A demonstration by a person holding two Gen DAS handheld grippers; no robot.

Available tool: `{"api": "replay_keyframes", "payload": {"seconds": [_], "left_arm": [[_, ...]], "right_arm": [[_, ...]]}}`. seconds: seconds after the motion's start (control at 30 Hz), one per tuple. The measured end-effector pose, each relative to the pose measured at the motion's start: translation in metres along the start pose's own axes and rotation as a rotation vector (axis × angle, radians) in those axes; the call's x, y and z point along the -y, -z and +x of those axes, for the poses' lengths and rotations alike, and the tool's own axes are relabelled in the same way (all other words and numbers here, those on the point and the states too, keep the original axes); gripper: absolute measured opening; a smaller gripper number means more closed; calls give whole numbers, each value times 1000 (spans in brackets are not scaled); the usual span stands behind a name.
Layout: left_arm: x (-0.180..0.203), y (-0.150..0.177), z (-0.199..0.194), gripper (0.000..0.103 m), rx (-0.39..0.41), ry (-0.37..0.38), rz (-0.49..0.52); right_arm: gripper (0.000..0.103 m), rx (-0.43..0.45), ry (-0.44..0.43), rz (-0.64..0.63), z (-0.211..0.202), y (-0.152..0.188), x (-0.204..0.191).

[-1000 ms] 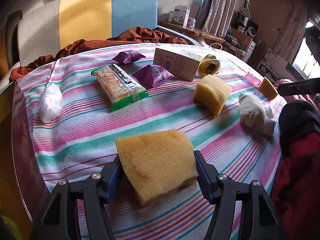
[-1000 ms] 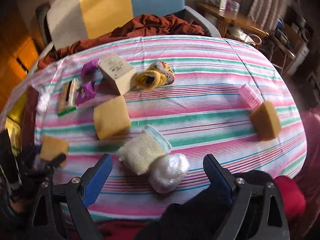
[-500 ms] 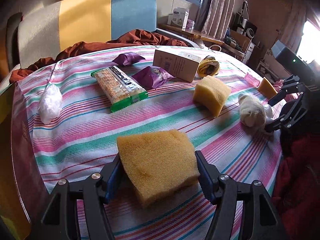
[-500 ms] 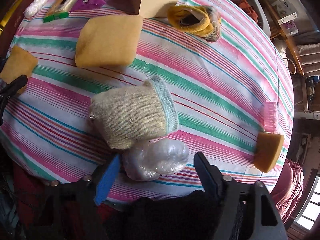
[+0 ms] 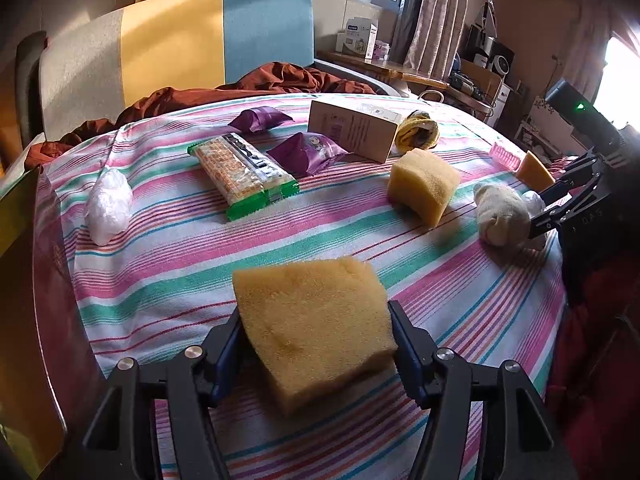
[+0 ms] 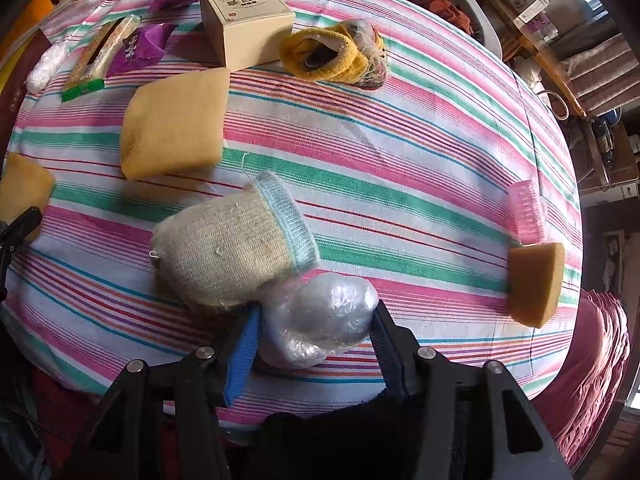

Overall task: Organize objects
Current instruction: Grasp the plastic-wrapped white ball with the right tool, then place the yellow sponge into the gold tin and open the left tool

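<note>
Your left gripper [image 5: 316, 344] was clamped on a sponge [image 5: 314, 322] above the counter [image 6: 400, 152]. Your right gripper [image 6: 316, 340] bracketed the plastic-wrapped ball [image 6: 320, 320], which touched the knitted sock [image 6: 232, 252]; full closure was unconfirmed. You needed to squeeze centrally and lift clear of the sock.

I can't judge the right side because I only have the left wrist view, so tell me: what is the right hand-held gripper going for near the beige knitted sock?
Observer: The right hand-held gripper has its pads against both sides of a crumpled clear plastic bundle.
Operator: Is the sock caught in that grip?
Observer: No, the beige knitted sock lies against the bundle but outside the fingers.
Operator: Which way does the sock open?
Observer: Its pale blue cuff faces away from the gripper, toward the middle of the striped tablecloth.
</note>
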State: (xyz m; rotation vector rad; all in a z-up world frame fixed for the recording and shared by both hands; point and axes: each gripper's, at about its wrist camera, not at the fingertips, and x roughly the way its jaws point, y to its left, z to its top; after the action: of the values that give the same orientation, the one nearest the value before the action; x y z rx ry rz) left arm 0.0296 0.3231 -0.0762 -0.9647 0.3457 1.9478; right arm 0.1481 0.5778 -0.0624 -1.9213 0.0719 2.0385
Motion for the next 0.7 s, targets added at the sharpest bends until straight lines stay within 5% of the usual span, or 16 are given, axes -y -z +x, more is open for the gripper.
{"api": "replay_keyframes", "payload": {"seconds": [0.37, 0.7], "left_arm": [[1, 11, -27, 64, -15, -6, -6], [-60, -3, -117, 65, 147, -69, -158]], "right_arm": [[54, 47, -33, 53, -3, 5, 18], [54, 75, -26, 73, -6, 6, 29]]}}
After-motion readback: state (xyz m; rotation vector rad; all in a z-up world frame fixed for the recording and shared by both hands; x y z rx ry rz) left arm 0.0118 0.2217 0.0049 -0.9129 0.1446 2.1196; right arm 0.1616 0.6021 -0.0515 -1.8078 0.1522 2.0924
